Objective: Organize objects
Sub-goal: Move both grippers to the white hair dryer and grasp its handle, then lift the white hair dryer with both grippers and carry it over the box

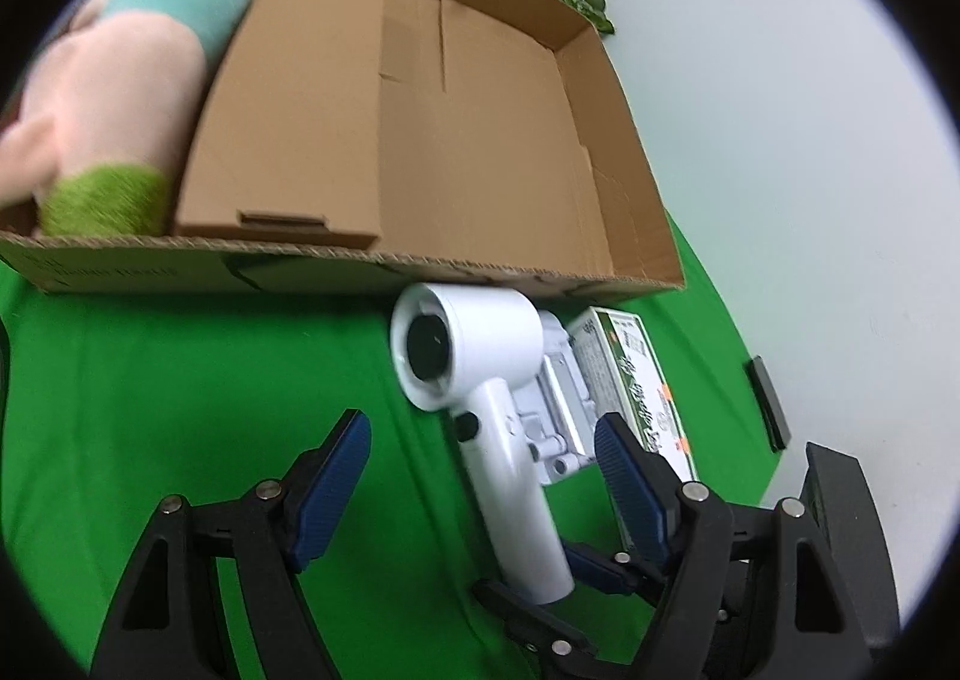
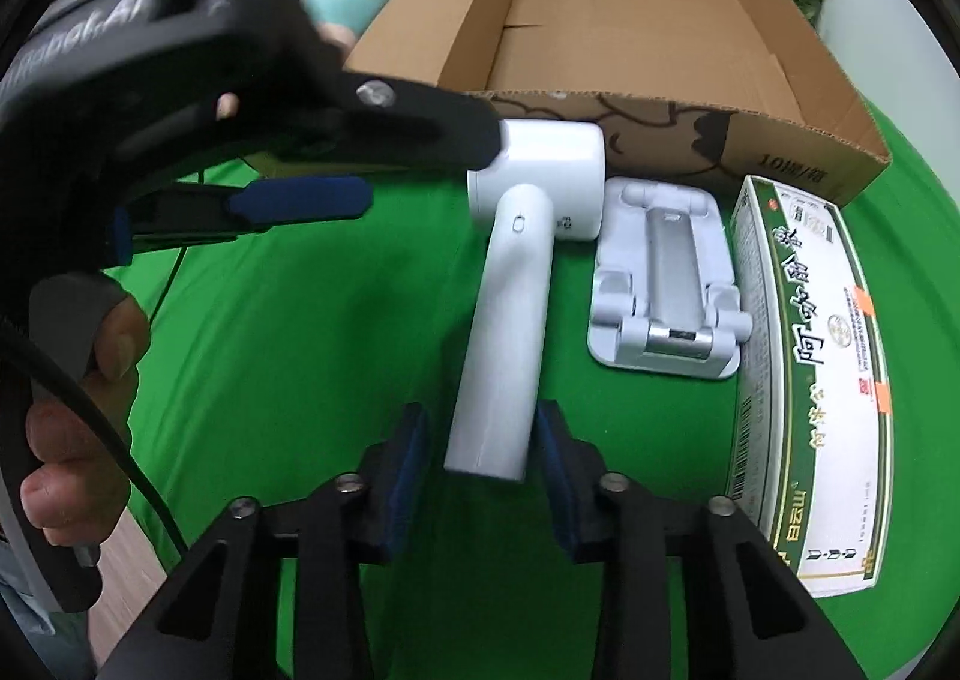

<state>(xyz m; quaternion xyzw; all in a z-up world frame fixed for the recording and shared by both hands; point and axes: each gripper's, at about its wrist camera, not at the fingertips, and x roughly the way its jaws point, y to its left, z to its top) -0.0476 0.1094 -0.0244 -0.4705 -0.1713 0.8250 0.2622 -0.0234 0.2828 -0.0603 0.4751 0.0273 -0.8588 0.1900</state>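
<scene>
**Closing on the dryer handle**

Straddling the dryer (image 2: 516,284) handle, the right gripper (image 2: 483,476) has its pads just beside it, not yet clenched. The dryer lies on the green tabletop (image 2: 300,350) before the box (image 2: 660,140), beside a stand (image 2: 666,290) and carton (image 2: 810,368). The left gripper (image 1: 480,470) hovers released (jaws wide). Squeeze squarely at mid-handle, lift level, and clear the box wall.

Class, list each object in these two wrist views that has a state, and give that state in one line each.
cardboard box: open, partly filled
hair dryer: lying on the cloth, handle between the right gripper's fingers
right gripper: open, not clamped
left gripper: open
phone stand: folded flat
medicine carton: closed, lying flat
</scene>
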